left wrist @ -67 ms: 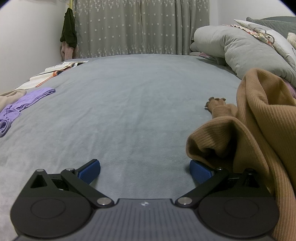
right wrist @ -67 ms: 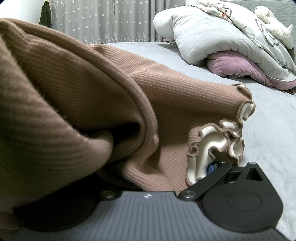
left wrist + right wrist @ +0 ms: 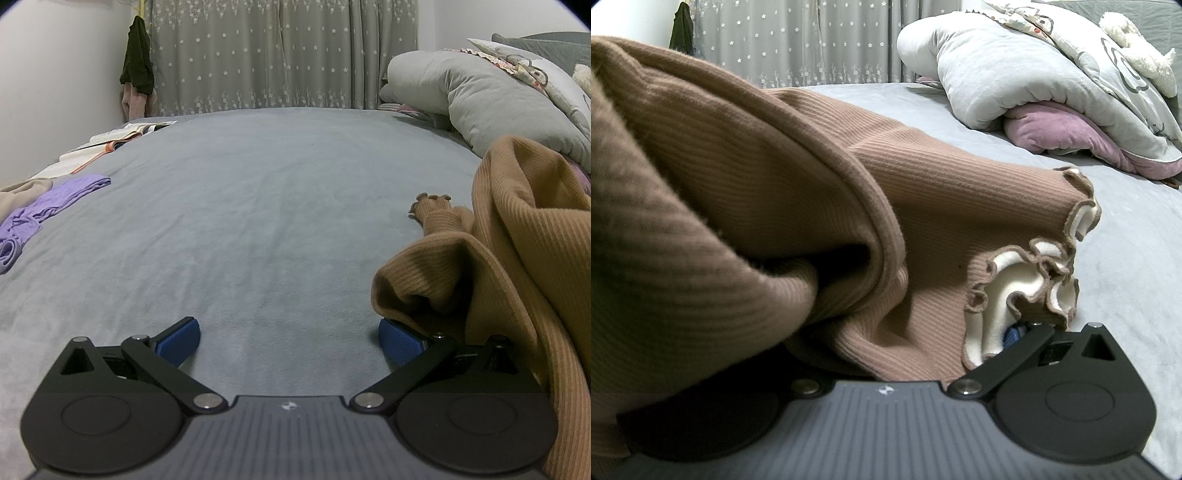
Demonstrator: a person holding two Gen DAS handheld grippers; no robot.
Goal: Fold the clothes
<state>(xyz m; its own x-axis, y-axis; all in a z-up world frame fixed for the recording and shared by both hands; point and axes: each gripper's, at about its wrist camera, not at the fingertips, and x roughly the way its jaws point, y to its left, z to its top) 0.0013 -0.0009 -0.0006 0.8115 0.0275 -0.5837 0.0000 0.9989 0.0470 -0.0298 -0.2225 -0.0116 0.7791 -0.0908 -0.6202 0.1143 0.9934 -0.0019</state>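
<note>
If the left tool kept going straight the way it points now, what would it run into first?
Most likely the grey bedspread. The left tool is open, tilted downward, with only bare cover between its fingers. The brown ribbed top drapes over the right-hand finger but lies off to the side of that line. Depth is uncertain.

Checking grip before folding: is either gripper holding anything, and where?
Nothing is pinched. The left gripper gapes empty; the sweater only drapes over the wide-open right gripper.

Left gripper point(image 3: 289, 338) and right gripper point(image 3: 886, 332) jaws spread wide.
</note>
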